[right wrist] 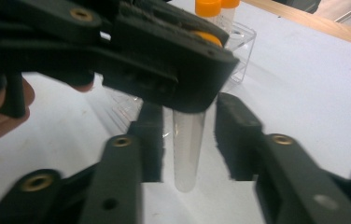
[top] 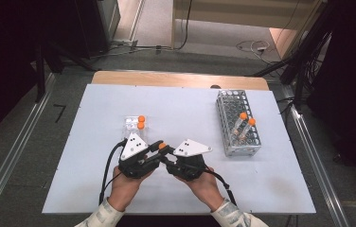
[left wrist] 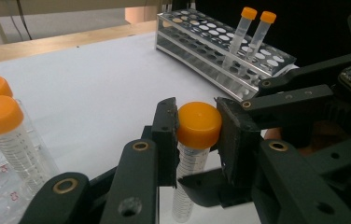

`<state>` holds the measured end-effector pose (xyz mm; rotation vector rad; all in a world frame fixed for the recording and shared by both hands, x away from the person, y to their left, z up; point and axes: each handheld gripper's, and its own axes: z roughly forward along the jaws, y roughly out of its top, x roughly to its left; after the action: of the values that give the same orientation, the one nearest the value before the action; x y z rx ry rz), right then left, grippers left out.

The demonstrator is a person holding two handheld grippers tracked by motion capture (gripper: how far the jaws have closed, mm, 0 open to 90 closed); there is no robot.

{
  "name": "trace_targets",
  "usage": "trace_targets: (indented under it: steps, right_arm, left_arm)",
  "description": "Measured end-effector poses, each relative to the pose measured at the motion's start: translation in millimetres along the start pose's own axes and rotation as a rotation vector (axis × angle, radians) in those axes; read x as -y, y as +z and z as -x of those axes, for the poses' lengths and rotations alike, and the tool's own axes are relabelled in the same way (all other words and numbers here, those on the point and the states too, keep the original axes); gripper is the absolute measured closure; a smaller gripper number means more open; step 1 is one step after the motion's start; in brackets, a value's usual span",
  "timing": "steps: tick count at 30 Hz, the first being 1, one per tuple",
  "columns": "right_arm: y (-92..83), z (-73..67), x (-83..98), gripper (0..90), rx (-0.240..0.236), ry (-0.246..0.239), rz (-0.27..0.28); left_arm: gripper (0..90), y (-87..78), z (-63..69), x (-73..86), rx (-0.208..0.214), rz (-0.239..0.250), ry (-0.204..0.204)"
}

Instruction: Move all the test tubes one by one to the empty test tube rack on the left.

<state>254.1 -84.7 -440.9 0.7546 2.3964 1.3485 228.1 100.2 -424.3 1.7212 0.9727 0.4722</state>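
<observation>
A clear tube with an orange cap stands upright just above the white table. My left gripper is shut on the cap, one pad on each side. In the high view both grippers meet at the table's middle front, left gripper and right gripper, with the orange cap between them. My right gripper stands open around the tube's clear body, with a gap at each pad. The left gripper's jaw crosses above it.
A metal tube rack stands at the right with two orange-capped tubes in it. A clear plastic holder with two more capped tubes sits behind the grippers. The table's wooden far edge lies beyond.
</observation>
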Motion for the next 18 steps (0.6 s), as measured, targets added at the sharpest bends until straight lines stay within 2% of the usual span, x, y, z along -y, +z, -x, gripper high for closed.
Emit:
trace_targets:
  steps: [4,11,18]
  right_arm:
    - [-2.1,3.6,-0.5,36.9,-0.011,0.019,-0.01]
    - [-3.4,7.5,0.2,29.1,-0.008,0.035,-0.022]
    - [-4.3,9.6,1.2,26.7,-0.004,0.045,-0.03]
  left_arm:
    - [69.7,-6.3,-8.1,-7.0,-0.014,0.03,-0.024]
    - [69.6,-15.4,-20.2,-18.0,-0.039,0.081,-0.055]
    - [69.7,-20.6,-32.8,-23.7,-0.063,0.1,-0.078]
